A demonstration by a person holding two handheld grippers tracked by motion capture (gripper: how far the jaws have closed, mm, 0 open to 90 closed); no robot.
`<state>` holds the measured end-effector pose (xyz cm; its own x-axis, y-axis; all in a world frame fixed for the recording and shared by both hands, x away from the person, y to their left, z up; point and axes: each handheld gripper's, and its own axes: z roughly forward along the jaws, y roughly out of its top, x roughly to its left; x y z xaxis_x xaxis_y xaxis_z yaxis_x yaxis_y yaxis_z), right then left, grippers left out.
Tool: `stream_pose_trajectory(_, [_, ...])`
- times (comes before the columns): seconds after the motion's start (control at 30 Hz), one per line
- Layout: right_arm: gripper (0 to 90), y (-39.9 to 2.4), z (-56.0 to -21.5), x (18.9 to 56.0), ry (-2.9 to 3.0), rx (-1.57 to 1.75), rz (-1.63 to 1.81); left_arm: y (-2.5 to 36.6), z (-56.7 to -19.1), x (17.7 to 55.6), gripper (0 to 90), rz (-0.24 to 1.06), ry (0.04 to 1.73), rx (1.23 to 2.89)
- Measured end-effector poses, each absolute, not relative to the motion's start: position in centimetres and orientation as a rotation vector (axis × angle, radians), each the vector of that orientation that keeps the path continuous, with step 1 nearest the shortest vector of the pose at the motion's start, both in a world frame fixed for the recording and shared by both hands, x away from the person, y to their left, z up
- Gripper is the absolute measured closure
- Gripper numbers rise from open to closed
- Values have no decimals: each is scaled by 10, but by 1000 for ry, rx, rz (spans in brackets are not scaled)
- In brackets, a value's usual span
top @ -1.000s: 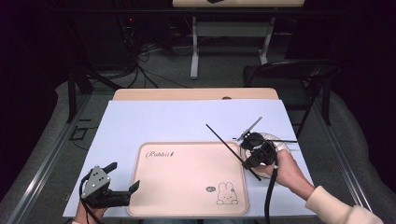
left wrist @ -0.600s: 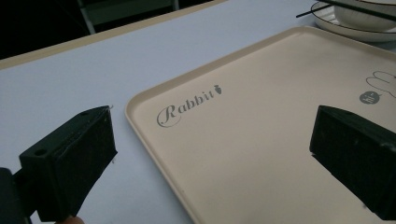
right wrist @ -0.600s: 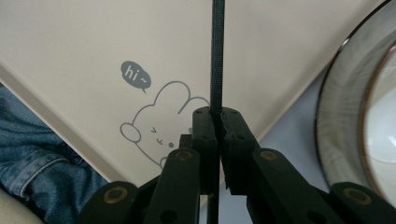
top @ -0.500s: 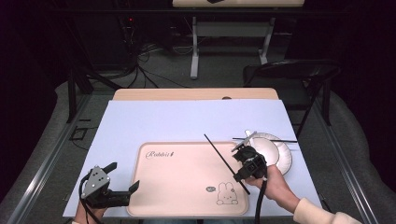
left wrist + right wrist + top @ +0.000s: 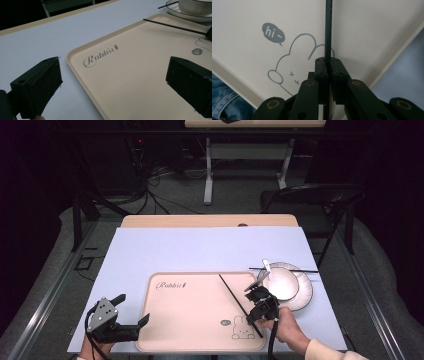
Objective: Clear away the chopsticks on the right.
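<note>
A beige tray (image 5: 195, 305) printed with "Rabbit" and a rabbit drawing lies on the blue table cover. My right gripper (image 5: 252, 312) hangs low over the tray's right part, shut on a thin black chopstick (image 5: 232, 292) that slants across the tray. In the right gripper view the jaws (image 5: 328, 62) pinch the chopstick (image 5: 328, 30) just above the rabbit drawing (image 5: 294, 60). My left gripper (image 5: 131, 310) rests at the tray's front left corner, jaws wide open and nothing between them (image 5: 112, 85). Its view shows the tray (image 5: 140, 75) and the held chopstick (image 5: 175, 25).
Right of the tray stands a white plate (image 5: 302, 297) carrying a bowl (image 5: 281, 282) and a spoon (image 5: 265, 270). A second black chopstick (image 5: 290, 269) lies across the plate's far rim. A dark chair (image 5: 310, 195) stands beyond the table. Jeans (image 5: 224, 102) show below the tray's near edge.
My right gripper has carried the chopstick left and down, from above the plate to low over the tray's right part. The plate and bowl now show fully. The left gripper stayed put.
</note>
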<state>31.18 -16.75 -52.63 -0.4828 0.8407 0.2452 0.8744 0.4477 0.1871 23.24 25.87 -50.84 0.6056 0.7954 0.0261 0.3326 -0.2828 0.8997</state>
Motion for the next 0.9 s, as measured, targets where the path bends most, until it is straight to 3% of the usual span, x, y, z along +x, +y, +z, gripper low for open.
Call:
stream_pose_trajectory(0.13, [832,-166,-527,310,-2580,-1533,-449,259,-508,232,1,602,907,1868])
stream_pose_trajectory(0.3, [751,-165,-526,307,-2590,-1522,-451,259,-508,232,1,602,906,1870])
stream_pose_trajectory(0.67, [269,-167,-501,293,-2819,-1220,-555,259,-508,232,1,604,910,1871])
stream_pose_trajectory(0.8, [150,-178,-482,292,-2899,-1121,-583,259,-508,232,1,604,909,1871])
stream_pose_trajectory(0.9, [124,-188,-469,294,-2937,-1087,-605,258,-508,232,1,605,909,1871])
